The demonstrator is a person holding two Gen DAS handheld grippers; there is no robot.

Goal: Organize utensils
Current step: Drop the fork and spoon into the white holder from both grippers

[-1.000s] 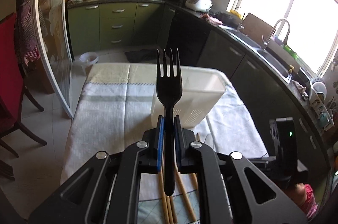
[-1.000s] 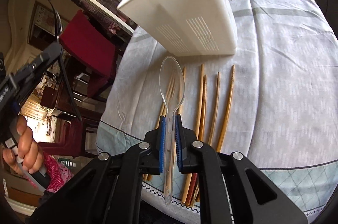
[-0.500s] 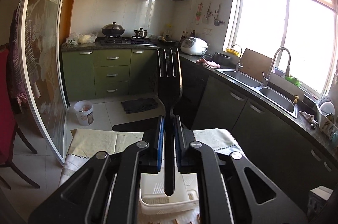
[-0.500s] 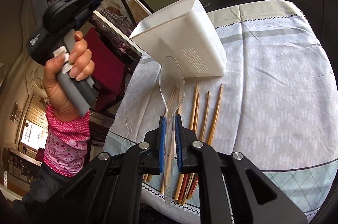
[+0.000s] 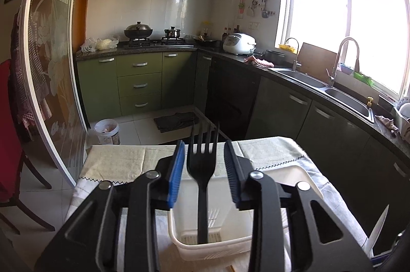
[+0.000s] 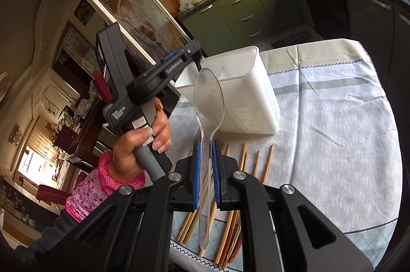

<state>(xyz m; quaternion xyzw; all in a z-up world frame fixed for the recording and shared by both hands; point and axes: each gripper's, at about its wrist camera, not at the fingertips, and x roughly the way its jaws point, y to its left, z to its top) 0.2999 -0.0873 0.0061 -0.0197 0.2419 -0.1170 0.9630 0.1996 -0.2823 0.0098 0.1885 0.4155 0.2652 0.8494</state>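
My left gripper is open above the white utensil holder. The black fork stands free between the spread jaws, tines up, its handle down inside the holder's near compartment. In the right wrist view the left gripper hovers over the left end of the holder. My right gripper is shut on a clear plastic spoon, bowl up, held above the table in front of the holder. Several wooden chopsticks lie on the tablecloth below it.
The table has a pale patterned cloth. Kitchen counters with a sink run along the right, and green cabinets stand behind. A glass sliding door and a red chair are at the left.
My left gripper rose over the holder, lowered the fork into it and opened its jaws, so the fork now stands free. My right gripper lifted slightly with the spoon.
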